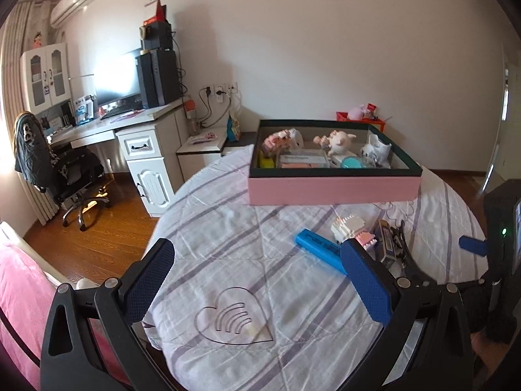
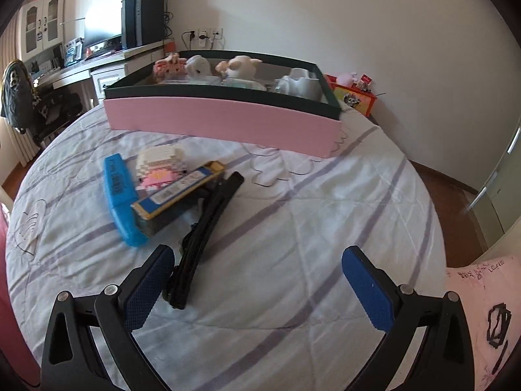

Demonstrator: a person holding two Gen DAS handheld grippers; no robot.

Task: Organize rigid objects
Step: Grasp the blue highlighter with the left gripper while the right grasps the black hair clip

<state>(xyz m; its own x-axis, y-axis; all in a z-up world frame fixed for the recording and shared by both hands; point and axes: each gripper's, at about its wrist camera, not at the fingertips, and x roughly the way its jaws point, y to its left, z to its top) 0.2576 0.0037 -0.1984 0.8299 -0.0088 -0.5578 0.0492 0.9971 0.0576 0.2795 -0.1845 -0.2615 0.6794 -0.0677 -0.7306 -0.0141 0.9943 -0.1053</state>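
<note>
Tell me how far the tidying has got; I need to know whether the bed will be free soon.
Partly done. Several figurines and small boxes already sit inside the pink box. Nothing is in hand: the left gripper and right gripper are both open and empty. Still loose on the bedspread: the blue case, the block figure, the blue-and-yellow box and the black folded object.
</note>
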